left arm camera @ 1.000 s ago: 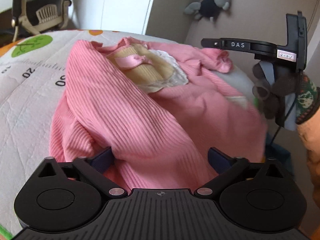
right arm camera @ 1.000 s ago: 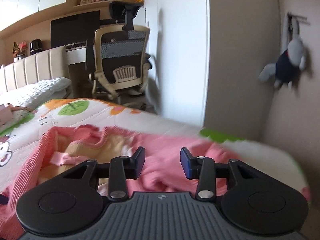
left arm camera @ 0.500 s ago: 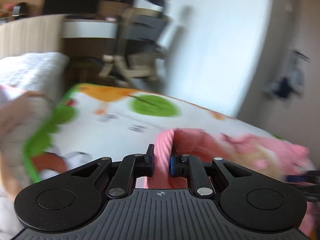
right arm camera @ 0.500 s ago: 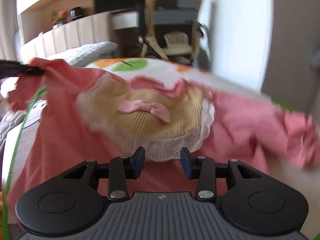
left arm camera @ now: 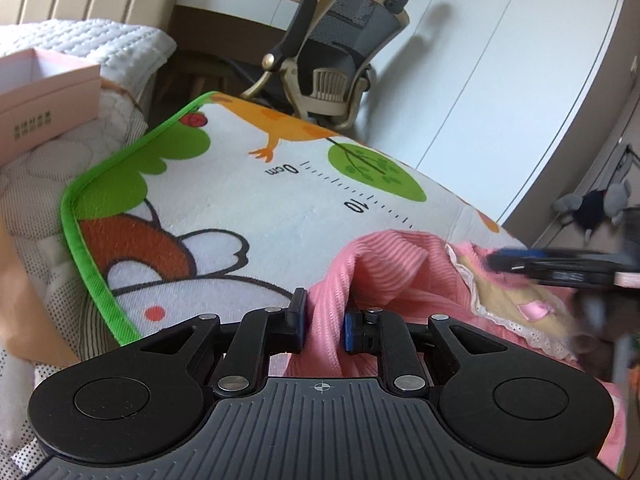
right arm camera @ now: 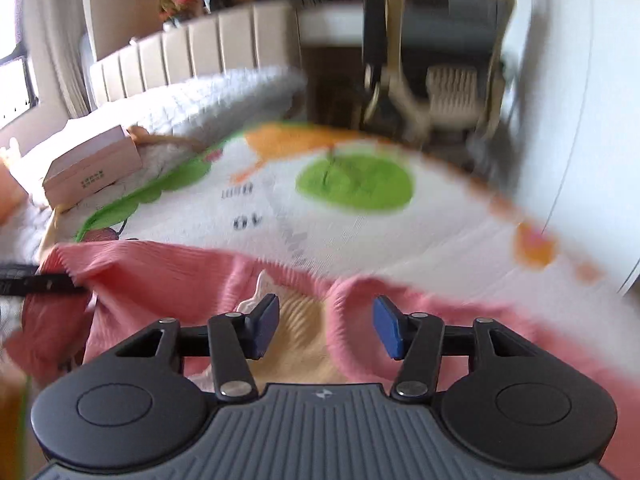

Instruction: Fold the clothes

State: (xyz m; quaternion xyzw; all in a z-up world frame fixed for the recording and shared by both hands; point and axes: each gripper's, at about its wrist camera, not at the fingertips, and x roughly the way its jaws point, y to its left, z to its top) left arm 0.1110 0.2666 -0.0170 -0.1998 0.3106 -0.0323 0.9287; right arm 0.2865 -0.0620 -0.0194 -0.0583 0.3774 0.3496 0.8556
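A pink ribbed garment [left arm camera: 384, 264] with a cream bib, lace trim and a pink bow [left arm camera: 536, 311] lies on a cartoon play mat [left arm camera: 248, 216]. My left gripper [left arm camera: 323, 326] is shut on a fold of its pink fabric, lifting that edge. In the right wrist view the garment [right arm camera: 168, 280] spreads below my right gripper [right arm camera: 326, 326], which is open just above the cream bib and neckline with nothing between its fingers. The right gripper [left arm camera: 560, 266] shows blurred at the right edge of the left wrist view; the left gripper's fingers [right arm camera: 36, 282] pinch the cloth at far left.
A pink box [left arm camera: 40, 108] sits on a white quilted blanket [left arm camera: 92, 44] at the left. An office chair [left arm camera: 340, 52] stands beyond the mat's far edge, by a white wall. A plush toy [left arm camera: 596, 204] hangs at the right. The mat's green border [left arm camera: 76, 236] runs along the left.
My left gripper stays shut on the pink fold and has drawn it further left. The right gripper has moved forward over the bib and opened wider.
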